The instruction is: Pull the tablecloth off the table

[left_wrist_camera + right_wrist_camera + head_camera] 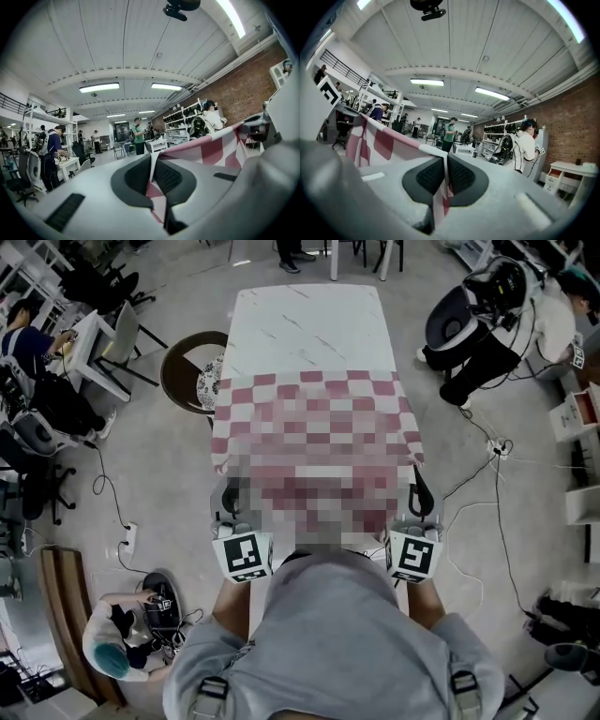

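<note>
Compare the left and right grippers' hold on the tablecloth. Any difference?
The left gripper pinches the tablecloth at its near-left corner, the right gripper at its near-right corner. From the left gripper the cloth runs off to its right; from the right gripper it runs off to its left. Shared: both are shut on the cloth's edge, side by side at the near end of the table.

Floor (159,465) open on both sides of desk (309,329); round chair (183,371) just beside its left edge, cables (492,493) trail on right.

Matt cloth tablecloth (309,395), smooth marbled table (309,324)
</note>
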### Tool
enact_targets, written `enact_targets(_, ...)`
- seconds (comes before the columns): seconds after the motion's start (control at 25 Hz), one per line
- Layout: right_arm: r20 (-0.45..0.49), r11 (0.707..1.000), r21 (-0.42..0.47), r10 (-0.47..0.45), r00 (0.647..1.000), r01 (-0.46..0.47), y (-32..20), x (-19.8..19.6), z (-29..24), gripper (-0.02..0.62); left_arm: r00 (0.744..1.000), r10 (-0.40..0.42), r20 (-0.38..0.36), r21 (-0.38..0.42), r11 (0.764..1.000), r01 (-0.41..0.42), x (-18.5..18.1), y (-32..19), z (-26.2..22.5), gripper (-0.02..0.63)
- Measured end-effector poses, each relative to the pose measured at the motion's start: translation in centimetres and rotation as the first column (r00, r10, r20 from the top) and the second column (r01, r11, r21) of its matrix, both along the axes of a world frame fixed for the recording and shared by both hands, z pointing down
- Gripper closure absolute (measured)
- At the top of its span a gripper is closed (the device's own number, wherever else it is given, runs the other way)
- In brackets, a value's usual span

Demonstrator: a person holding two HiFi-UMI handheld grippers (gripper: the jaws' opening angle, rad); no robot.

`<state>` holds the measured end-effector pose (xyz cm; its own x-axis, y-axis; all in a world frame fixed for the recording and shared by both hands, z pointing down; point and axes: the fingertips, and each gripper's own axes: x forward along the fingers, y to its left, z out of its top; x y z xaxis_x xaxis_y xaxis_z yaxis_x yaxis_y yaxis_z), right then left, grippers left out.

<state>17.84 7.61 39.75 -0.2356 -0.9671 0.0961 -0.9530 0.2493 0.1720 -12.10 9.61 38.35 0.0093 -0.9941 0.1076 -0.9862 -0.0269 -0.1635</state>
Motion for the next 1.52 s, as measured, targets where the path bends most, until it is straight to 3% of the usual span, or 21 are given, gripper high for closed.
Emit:
enact_targets(0.2,0.061,0.998,0.059,0.007,0.998,-0.011,2.8,0.5,-4.0,0.588,0.999,0.034,-0.001,0.045,0.998,-0.034,0.6,2.5,-4.3,0.600)
enact_targets(0.4,0.165,0.999,0.047,-0.002,0.986,-0.006,5.5,0.0,-5.5,0.588,0.995,0.059,-0.081,0.067,0.996,-0.054,0.4,5.4,-5.8,0.600)
enact_targets(0.52,0.178,0.999,0.051,-0.006,0.984,-0.003,6.6,-0.2,-5.7,0.588,0.997,0.069,-0.046,0.067,0.996,-0.065,0.0,6.5,-6.1,0.600)
enact_targets(0.96,0.177,1.000,0.022,-0.007,0.984,0.003,6.6,-1.3,-4.1,0.588,0.997,0.048,-0.065,0.016,0.999,-0.047,-1.1,7.1,-4.1,0.600)
enact_targets(1.52,0.245,0.997,-0.080,0.004,0.969,0.017,3.9,-2.3,-1.8,0.588,0.996,0.014,-0.091,-0.020,1.000,-0.016,-2.5,5.0,-2.2,0.600)
